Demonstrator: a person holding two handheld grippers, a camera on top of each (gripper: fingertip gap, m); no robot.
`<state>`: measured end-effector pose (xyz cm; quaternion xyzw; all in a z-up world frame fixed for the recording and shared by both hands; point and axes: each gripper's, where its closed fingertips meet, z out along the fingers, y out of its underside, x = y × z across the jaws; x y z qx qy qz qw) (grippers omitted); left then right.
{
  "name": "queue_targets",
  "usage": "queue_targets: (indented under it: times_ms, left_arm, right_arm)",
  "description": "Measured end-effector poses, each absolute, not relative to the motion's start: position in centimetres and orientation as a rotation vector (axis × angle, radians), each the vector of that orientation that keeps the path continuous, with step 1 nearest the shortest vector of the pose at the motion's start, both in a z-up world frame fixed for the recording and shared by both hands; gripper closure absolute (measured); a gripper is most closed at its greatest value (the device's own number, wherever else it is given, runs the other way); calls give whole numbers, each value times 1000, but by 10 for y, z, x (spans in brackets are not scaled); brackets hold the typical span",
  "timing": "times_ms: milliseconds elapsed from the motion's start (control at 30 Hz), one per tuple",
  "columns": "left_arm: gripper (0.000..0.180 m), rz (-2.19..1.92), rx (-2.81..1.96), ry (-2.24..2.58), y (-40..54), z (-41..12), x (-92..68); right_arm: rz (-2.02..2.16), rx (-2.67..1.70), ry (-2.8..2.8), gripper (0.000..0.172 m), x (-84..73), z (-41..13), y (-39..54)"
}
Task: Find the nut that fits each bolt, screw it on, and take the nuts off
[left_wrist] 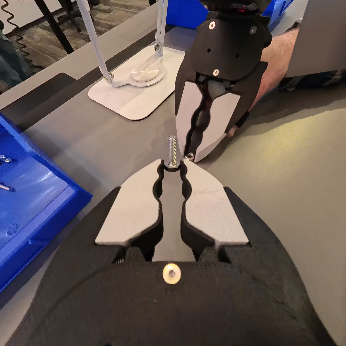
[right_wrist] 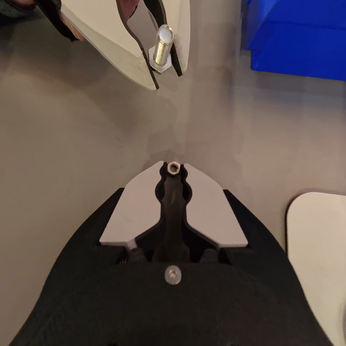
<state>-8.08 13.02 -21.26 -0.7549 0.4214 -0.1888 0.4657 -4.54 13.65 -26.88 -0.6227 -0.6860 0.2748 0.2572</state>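
Observation:
My left gripper is shut on the hex head of a silver bolt, with the threaded shaft standing up past the fingertips. The same bolt shows in the right wrist view, clamped by its head in the left gripper at the top. My right gripper is shut on a small silver hex nut, its hole facing up, just above the grey table. In the left wrist view the right gripper hangs tip down close to the right of the bolt, the nut at its tips.
A blue bin with small metal parts lies at the left. A white stand base with white arms sits behind the bolt and also shows in the right wrist view. More blue bins stand at the far side. A person's forearm holds the right gripper. The tips of one gripper are about 7 cm away from the tips of the other. Both grippers' tips are roughly 20 cm from the white stand base.

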Motion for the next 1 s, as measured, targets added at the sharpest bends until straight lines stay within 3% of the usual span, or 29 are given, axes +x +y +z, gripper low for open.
queue_targets:
  times_ms: [267, 633, 1000]
  left_arm:
    - [165, -464, -1847, 1039, 130, -214, -78]
    - [165, -603, -1758, 1131, 129, -215, -50]
    - [165, -604, -1739, 1149, 126, -218, -45]
  right_arm:
    - [792, -1637, -1819, 157, -48, -260, 137]
    - [1161, -1283, -1603, 158, -41, -158, 134]
    - [1129, -1224, -1753, 158, -47, -170, 121]
